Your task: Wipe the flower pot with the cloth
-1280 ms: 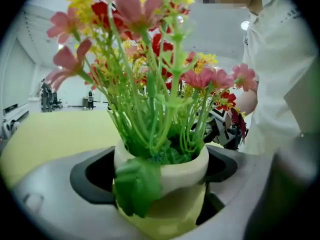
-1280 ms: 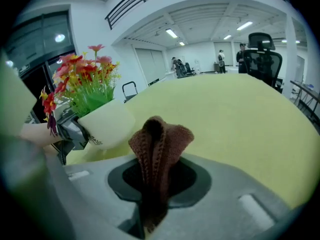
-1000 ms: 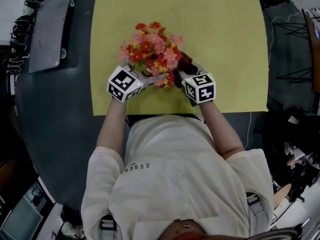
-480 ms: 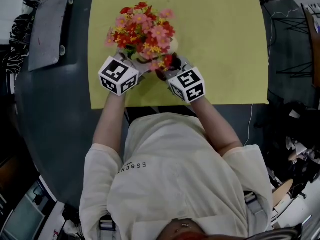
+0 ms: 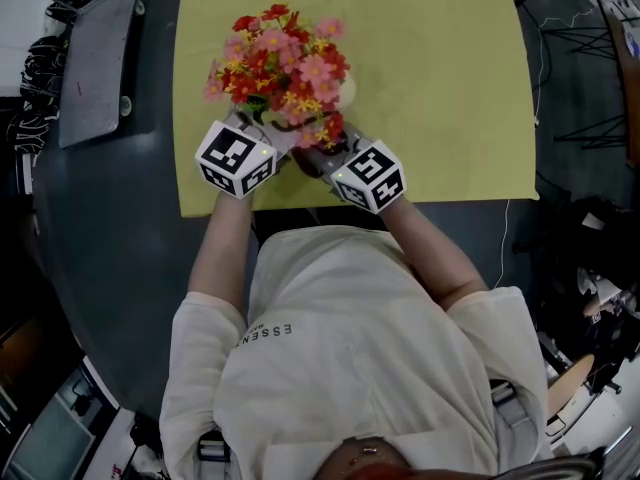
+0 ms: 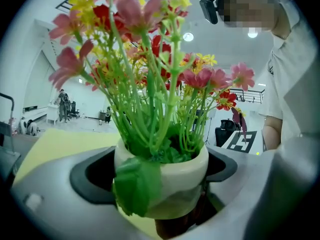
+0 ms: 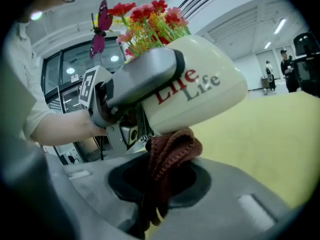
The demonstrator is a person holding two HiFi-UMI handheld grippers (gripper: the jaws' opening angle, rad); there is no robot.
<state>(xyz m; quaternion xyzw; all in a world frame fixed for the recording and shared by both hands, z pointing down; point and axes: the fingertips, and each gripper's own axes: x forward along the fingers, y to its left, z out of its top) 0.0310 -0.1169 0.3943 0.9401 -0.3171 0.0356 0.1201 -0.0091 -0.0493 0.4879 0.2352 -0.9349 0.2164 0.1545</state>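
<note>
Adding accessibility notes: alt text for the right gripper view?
The right gripper holds a brown cloth against the underside of a tilted cream pot printed "Life". The left gripper clamps the pot; flowers show behind, a yellow mat below.

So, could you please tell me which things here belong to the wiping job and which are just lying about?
In the job: flower pot, held in the left tool; cloth, held in the right tool, against the pot.
Lying about: grey panel and cable bundle, both on the dark table beside the yellow mat.
</note>
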